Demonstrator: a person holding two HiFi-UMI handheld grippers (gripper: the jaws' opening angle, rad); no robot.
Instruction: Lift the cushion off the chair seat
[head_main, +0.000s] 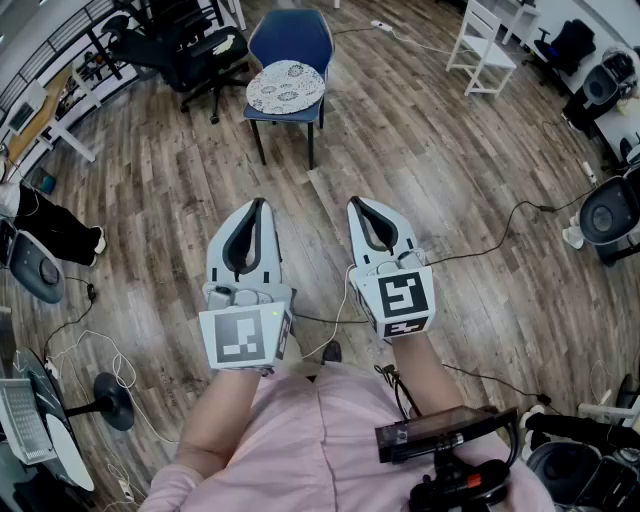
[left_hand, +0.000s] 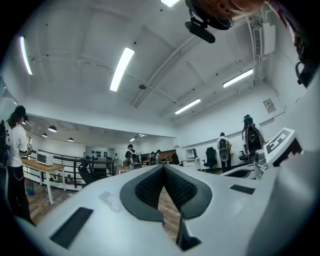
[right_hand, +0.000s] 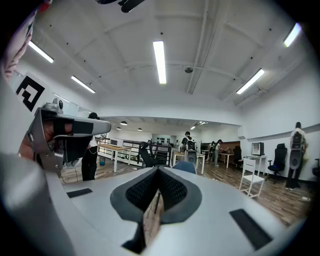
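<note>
A blue chair (head_main: 297, 42) stands on the wooden floor well ahead of me. A round white patterned cushion (head_main: 286, 86) lies flat on its seat. My left gripper (head_main: 262, 204) and my right gripper (head_main: 357, 204) are held side by side in front of me, far short of the chair, tips pointing toward it. Both are shut with nothing between the jaws. The left gripper view has its jaw tips (left_hand: 163, 166) meeting against the room beyond. In the right gripper view the tips (right_hand: 159, 169) meet, and the blue chair (right_hand: 186, 166) peeks out just past them.
Black office chairs (head_main: 190, 45) crowd the far left and a white chair (head_main: 485, 45) stands far right. Cables (head_main: 500, 225) trail over the floor. Another black chair (head_main: 612, 215) is at the right edge, a round-based stand (head_main: 110, 400) at the left. People stand about the room.
</note>
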